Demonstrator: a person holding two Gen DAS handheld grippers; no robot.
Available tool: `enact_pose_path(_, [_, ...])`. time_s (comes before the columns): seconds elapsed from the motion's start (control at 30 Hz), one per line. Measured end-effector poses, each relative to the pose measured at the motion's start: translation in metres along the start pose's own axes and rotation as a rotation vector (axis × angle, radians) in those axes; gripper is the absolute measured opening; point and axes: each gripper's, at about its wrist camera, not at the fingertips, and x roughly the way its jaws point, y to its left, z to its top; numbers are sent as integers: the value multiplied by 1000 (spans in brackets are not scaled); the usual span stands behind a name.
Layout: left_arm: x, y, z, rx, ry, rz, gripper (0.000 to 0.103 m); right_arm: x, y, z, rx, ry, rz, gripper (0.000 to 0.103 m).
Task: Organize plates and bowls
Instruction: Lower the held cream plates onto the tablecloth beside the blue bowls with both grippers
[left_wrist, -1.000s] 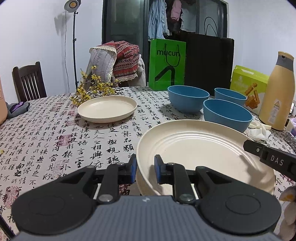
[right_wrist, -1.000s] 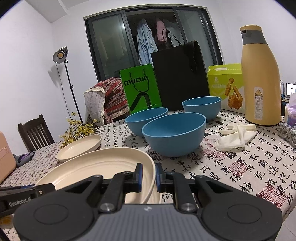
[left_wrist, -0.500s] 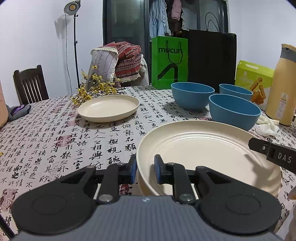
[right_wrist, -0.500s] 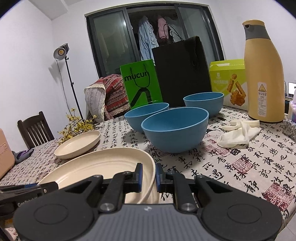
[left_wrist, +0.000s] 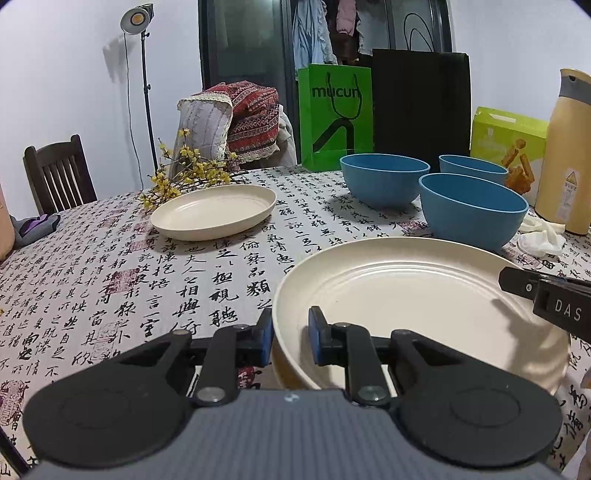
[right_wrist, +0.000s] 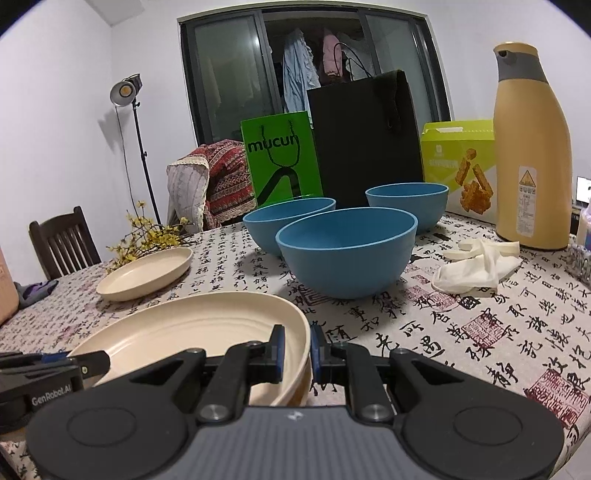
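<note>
Left gripper (left_wrist: 290, 341): clamped on the near left rim of the large cream plate (left_wrist: 417, 295), one blue pad outside the rim and one inside.
Right gripper (right_wrist: 296, 350): clamped on the opposite rim of the same plate, pads on either side of the wall; in the left wrist view its black finger reaches in over the plate from the right edge.
Large cream plate: held between both grippers at the front of the table, close above or on the cloth; I cannot tell whether it touches. A second cream edge shows just below its rim near the left gripper, perhaps another plate beneath; I cannot be sure.
Small cream plate (left_wrist: 214, 210): flat on the tablecloth, well apart, further back on the left, beside a spray of yellow flowers (left_wrist: 184, 177).
Blue bowls: three, upright and empty, clustered behind the large plate. The nearest bowl (right_wrist: 347, 251) stands just beyond the plate's far rim; the left bowl (right_wrist: 288, 225) and the right bowl (right_wrist: 410, 205) stand behind it.
Tablecloth (left_wrist: 92, 295): white with black calligraphy and red seals.
Right side of table: a tall tan flask (right_wrist: 532, 155), a crumpled white glove (right_wrist: 476, 266) in front of it, and a lime-green box (right_wrist: 458, 162) behind the bowls.
Back edge: a green paper bag (right_wrist: 280, 158) and a black bag (right_wrist: 365, 136), both standing upright.
Room: a wooden chair (left_wrist: 59, 173) at the left and a lamp on a stand (left_wrist: 135, 18) by the wall.
</note>
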Motion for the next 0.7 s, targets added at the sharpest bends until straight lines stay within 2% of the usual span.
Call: enact_pose_path(0.7, [2, -9, -4, 70, -5, 30, 21, 6, 1, -7, -62, 1, -9, 14])
